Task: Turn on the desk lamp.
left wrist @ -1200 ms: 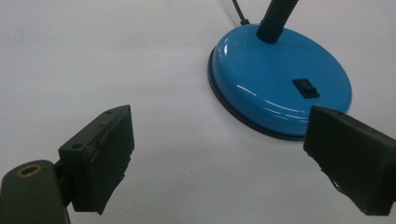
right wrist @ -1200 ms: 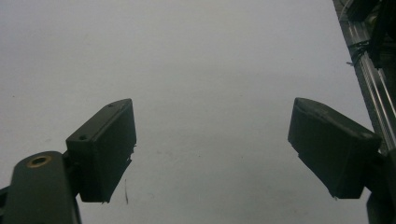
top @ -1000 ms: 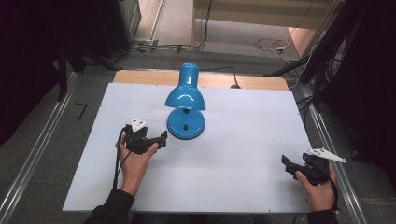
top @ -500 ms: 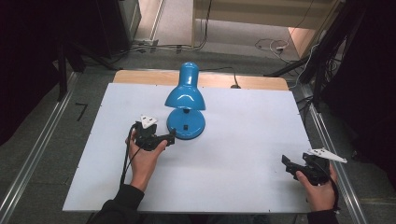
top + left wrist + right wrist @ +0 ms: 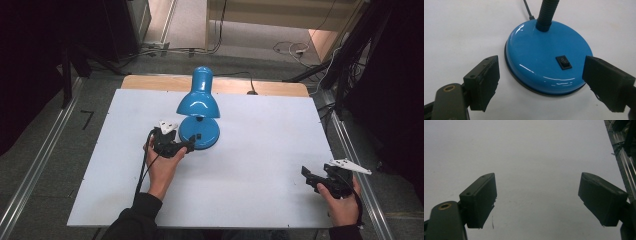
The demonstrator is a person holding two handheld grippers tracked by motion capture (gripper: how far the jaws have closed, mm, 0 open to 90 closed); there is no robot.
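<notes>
A blue desk lamp (image 5: pixel 199 105) stands near the middle of the white table, its shade bent down over a round blue base (image 5: pixel 547 56). A small black rocker switch (image 5: pixel 563 61) sits on that base, and a black ribbed neck (image 5: pixel 547 11) rises from it. My left gripper (image 5: pixel 184 145) is open right at the base's near left edge, its jaws spread to either side of the base front in the left gripper view (image 5: pixel 541 85). My right gripper (image 5: pixel 307 176) rests open near the table's front right corner, with nothing between its jaws (image 5: pixel 537 200).
The white table top (image 5: pixel 260 150) has a wooden strip (image 5: pixel 230 86) along its far edge. The lamp's black cord (image 5: pixel 240 80) runs off the back. Metal rails (image 5: pixel 40 165) flank the table on both sides, and cables lie on the floor beyond.
My left gripper has moved right and forward across the table up to the lamp base. The right gripper has stayed where it was.
</notes>
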